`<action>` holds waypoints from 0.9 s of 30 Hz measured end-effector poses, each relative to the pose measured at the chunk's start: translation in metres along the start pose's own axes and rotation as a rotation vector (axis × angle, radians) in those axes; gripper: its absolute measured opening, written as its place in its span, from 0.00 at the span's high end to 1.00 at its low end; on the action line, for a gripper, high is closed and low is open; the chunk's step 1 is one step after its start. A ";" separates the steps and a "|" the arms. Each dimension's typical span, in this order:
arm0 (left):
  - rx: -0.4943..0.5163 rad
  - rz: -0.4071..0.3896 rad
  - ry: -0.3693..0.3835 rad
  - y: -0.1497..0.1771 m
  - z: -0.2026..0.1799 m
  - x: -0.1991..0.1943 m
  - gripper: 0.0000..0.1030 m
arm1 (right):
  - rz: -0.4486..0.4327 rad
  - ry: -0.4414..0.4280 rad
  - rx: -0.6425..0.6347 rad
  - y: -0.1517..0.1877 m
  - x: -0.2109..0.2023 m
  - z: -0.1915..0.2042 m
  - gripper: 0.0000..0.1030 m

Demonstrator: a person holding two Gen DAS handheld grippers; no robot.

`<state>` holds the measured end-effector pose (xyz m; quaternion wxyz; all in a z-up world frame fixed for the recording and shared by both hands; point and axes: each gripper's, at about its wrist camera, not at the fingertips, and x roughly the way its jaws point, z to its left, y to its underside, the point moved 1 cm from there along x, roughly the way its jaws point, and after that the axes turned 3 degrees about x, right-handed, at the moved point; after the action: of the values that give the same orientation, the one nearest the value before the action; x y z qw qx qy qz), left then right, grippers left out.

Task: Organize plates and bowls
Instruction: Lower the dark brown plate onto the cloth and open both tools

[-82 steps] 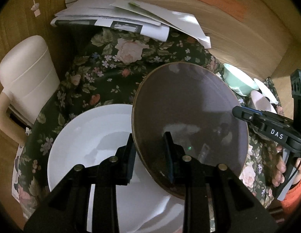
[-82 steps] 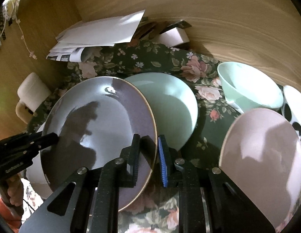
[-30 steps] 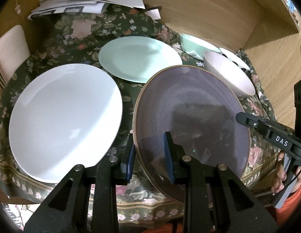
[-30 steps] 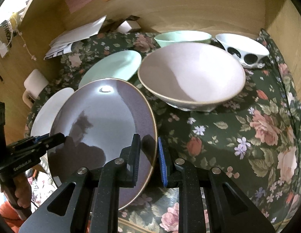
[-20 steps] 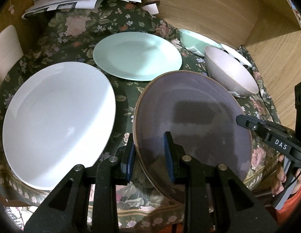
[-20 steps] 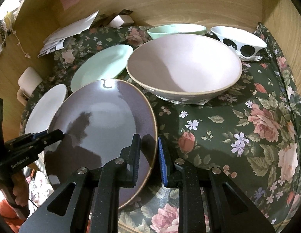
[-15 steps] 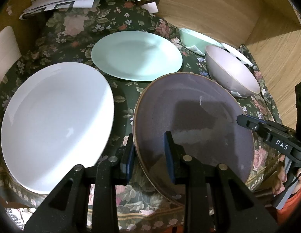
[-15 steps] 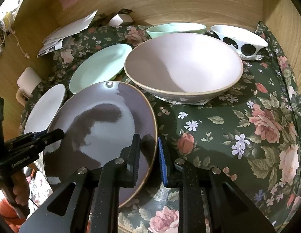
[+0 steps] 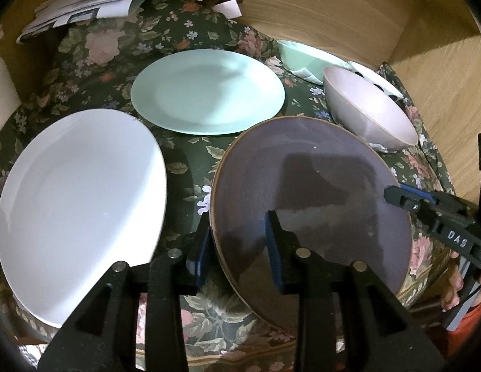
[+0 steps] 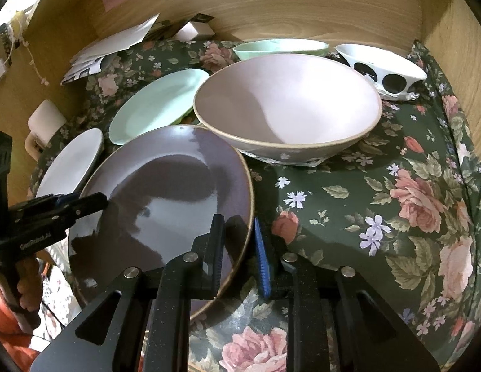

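Three plates [image 9: 206,91] left on the tablecloth [image 10: 395,217], three bowls [image 10: 287,99] right, papers [image 9: 116,0] seemingly behind

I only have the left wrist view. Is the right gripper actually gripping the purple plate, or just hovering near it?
Observer: The right gripper is shut on the purple plate, one finger inside the near rim and one outside.
Operator: What's behind the pink bowl?
Observer: Behind the pink bowl stands a mint bowl. A white spotted bowl stands beside that, not nested.
Operator: Any room on the pink bowl's far side?
Observer: Yes. In the right wrist view, only floral cloth shows there, up to the wooden wall.
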<state>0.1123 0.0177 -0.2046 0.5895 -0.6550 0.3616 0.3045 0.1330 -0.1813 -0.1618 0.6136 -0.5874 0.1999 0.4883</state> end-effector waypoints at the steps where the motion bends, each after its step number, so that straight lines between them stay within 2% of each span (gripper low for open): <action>1: 0.007 -0.007 -0.003 0.000 0.000 -0.001 0.69 | -0.001 0.000 0.000 0.000 -0.001 0.000 0.81; 4: 0.007 -0.029 -0.020 0.000 0.002 -0.005 0.67 | -0.009 0.012 -0.011 0.002 -0.006 0.001 0.80; 8: -0.019 -0.076 -0.030 -0.002 0.011 -0.017 0.55 | -0.042 0.020 -0.027 0.003 -0.018 0.005 0.76; 12: -0.038 -0.136 -0.041 -0.004 0.018 -0.035 0.49 | -0.091 0.002 -0.043 -0.001 -0.031 0.016 0.68; 17: -0.055 -0.221 -0.055 -0.005 0.029 -0.064 0.42 | -0.136 -0.037 -0.072 -0.008 -0.038 0.036 0.62; 19: -0.062 -0.255 -0.070 -0.004 0.035 -0.076 0.38 | -0.153 -0.051 -0.088 -0.012 -0.040 0.046 0.60; 20: -0.066 -0.271 -0.079 -0.003 0.039 -0.082 0.33 | -0.157 -0.056 -0.096 -0.013 -0.040 0.049 0.59; 24: -0.089 -0.322 -0.107 0.000 0.054 -0.101 0.15 | -0.182 -0.098 -0.127 -0.021 -0.040 0.070 0.43; 27: -0.102 -0.354 -0.159 0.005 0.068 -0.112 0.13 | -0.196 -0.121 -0.149 -0.026 -0.039 0.085 0.35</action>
<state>0.0486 0.0975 -0.1230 0.6268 -0.7111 0.1771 0.2648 0.1092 -0.1131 -0.0963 0.6241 -0.6175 0.0671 0.4740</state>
